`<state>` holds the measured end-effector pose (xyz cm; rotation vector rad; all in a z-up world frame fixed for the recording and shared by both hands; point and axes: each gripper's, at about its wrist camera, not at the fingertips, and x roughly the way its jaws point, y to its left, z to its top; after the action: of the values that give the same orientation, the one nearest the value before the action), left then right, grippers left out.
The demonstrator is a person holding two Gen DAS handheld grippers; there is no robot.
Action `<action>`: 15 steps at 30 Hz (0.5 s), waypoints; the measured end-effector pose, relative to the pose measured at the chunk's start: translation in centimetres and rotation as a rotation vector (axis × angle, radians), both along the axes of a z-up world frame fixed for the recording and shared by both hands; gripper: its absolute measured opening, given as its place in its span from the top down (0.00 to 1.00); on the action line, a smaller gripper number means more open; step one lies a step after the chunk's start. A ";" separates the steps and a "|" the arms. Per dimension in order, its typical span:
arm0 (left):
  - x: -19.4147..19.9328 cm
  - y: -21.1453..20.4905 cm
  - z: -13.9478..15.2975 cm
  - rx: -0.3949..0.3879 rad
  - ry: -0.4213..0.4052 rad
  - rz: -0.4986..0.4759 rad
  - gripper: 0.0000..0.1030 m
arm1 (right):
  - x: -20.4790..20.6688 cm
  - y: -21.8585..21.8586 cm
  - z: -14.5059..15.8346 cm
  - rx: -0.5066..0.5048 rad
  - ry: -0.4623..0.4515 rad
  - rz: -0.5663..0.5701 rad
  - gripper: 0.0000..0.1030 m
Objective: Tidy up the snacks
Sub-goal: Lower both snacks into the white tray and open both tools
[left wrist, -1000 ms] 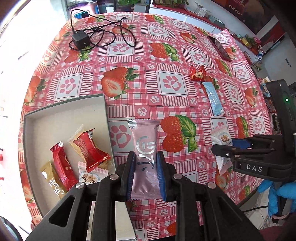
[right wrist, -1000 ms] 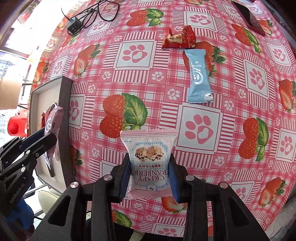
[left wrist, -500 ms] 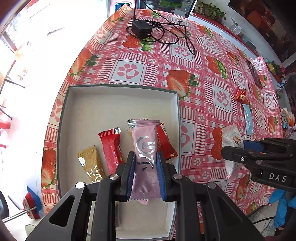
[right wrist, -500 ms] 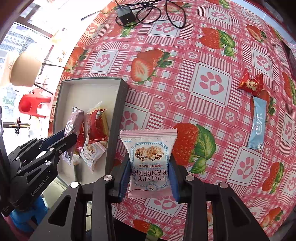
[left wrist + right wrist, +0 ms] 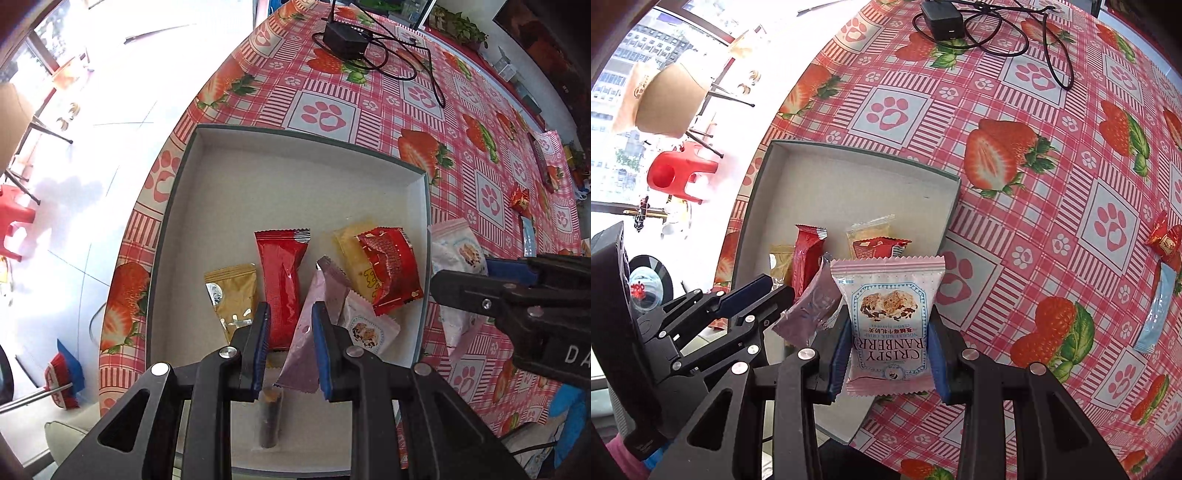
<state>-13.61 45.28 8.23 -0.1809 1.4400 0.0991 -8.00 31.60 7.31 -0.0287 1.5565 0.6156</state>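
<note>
Snack packets, light and soft, crinkly and a bit slippery. Left gripper [image 5: 291, 308] pinched nearly shut on a pale purple packet [image 5: 303, 347], twisted sideways between the pads, hanging low over the box [image 5: 295, 173], just above the red packet [image 5: 282, 280] inside. Right gripper [image 5: 889, 314] closed on both side edges of the pink cranberry packet [image 5: 888, 295], held flat over the box's near right rim. Probably crumbly inside, so best pinched gently by the edges, not the middle. Easy to slip when twisted; better let go low inside the box.
</note>
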 end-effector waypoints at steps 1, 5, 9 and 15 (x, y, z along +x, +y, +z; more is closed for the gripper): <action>0.0 0.1 -0.1 0.001 0.003 0.002 0.76 | 0.0 0.3 0.0 0.001 0.003 0.003 0.62; -0.3 0.2 -0.4 0.000 0.015 0.001 0.76 | 0.0 1.4 -0.3 0.001 0.015 0.016 0.62; -0.4 0.1 -0.6 0.014 0.026 -0.003 0.66 | 0.0 1.9 -0.4 0.000 0.025 0.020 0.62; -0.4 0.1 -0.6 0.051 0.024 0.014 0.23 | 0.2 1.9 -0.5 -0.009 0.033 0.014 0.45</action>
<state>-14.04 45.36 7.66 -0.1486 1.4590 0.1494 -7.83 33.48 6.78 -0.0367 1.5920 0.6232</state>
